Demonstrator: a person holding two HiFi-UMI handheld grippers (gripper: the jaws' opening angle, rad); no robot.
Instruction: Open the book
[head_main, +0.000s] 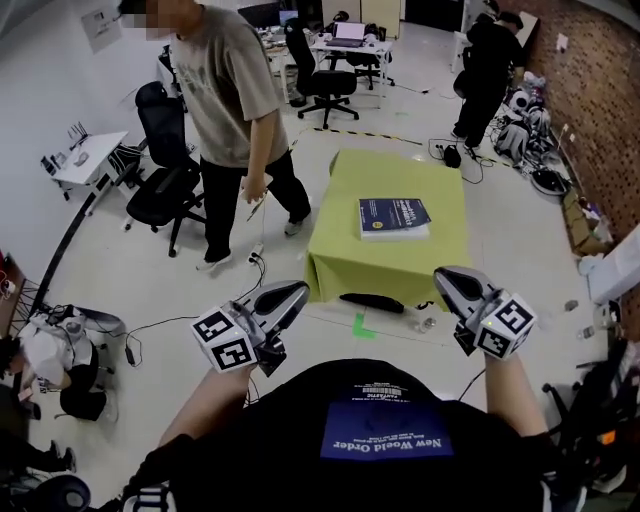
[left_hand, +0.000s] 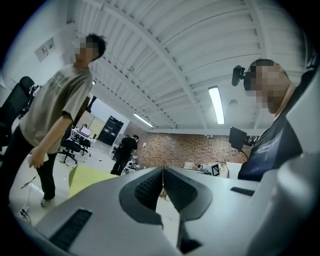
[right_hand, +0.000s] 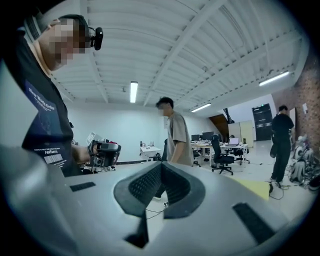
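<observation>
A dark blue book (head_main: 393, 216) lies closed on a low table under a yellow-green cloth (head_main: 400, 262). In the head view my left gripper (head_main: 296, 293) and right gripper (head_main: 447, 277) hang over the floor just short of the table's near edge, their tips angled inward toward each other, and the book is well beyond both. Both are shut with nothing between the jaws. The left gripper view shows its jaws (left_hand: 162, 171) pressed together, a corner of the table (left_hand: 89, 177) and the right gripper (left_hand: 216, 169). The right gripper view shows its shut jaws (right_hand: 160, 168), the left gripper (right_hand: 102, 153) and the table's corner (right_hand: 261, 187).
A person in a beige shirt (head_main: 232, 100) stands left of the table, near black office chairs (head_main: 165, 185). A long black object (head_main: 372, 302) and cables lie on the floor at the table's front. Another person (head_main: 486, 70) stands far right by a brick wall.
</observation>
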